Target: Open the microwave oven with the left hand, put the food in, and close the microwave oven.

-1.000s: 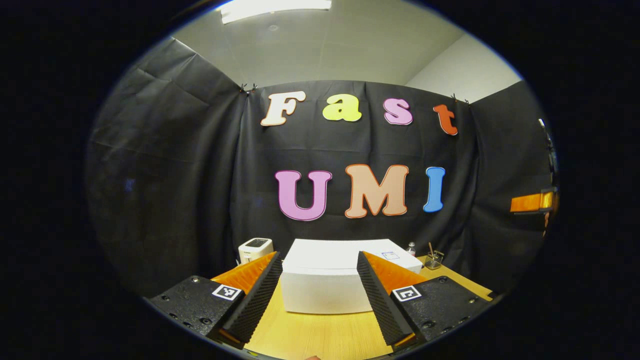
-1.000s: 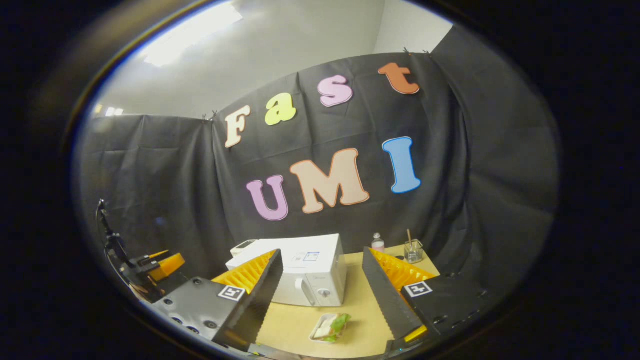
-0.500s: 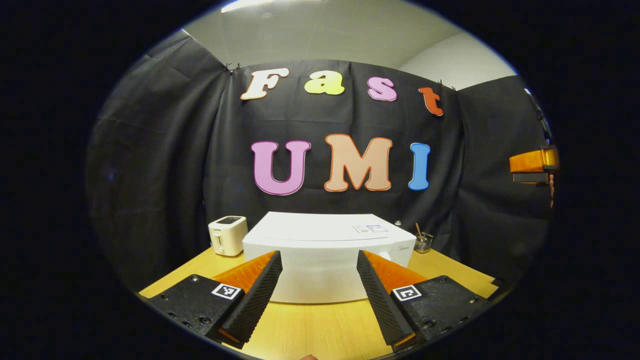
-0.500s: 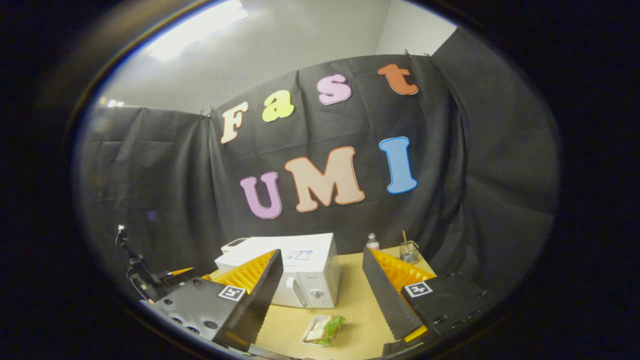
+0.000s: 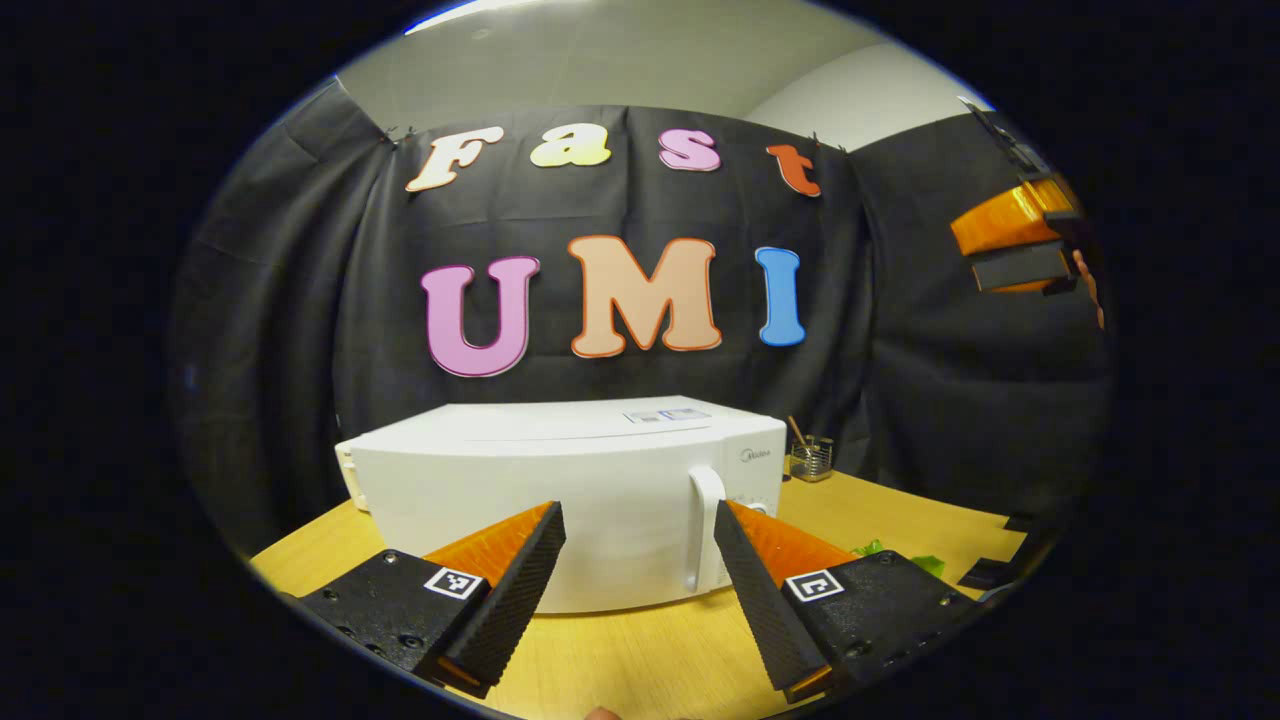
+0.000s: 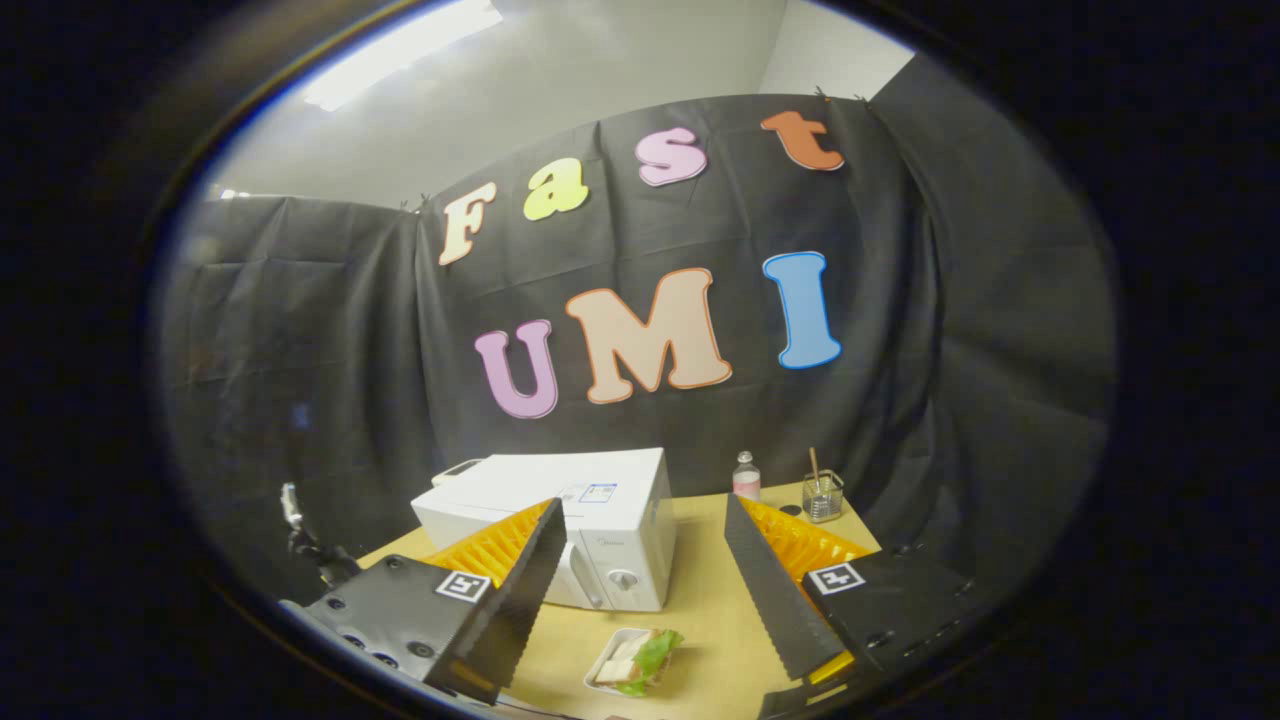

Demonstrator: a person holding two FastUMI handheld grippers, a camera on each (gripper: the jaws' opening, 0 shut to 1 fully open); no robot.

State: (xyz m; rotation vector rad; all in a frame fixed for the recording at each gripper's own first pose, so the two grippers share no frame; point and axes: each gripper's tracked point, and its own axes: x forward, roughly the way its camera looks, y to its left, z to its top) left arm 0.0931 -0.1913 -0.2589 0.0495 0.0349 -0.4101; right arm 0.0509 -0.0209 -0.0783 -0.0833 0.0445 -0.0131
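Wooden table (image 5: 640, 650) carries the shut microwave (image 5: 560, 490); its stiff upright handle (image 5: 702, 525), near the left gripper (image 5: 637, 560), looks the place to hook. Both grippers gape empty; the right gripper (image 6: 640, 570) hovers above the soft sandwich (image 6: 635, 660)

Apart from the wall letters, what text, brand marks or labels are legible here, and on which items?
No text can be read.
Microwave: front logo, too small.
Microwave top: sticker, print blurred.
Both grippers' jaws: square black-and-white marker tags, patterns, not words.
Bottle: label unreadable.
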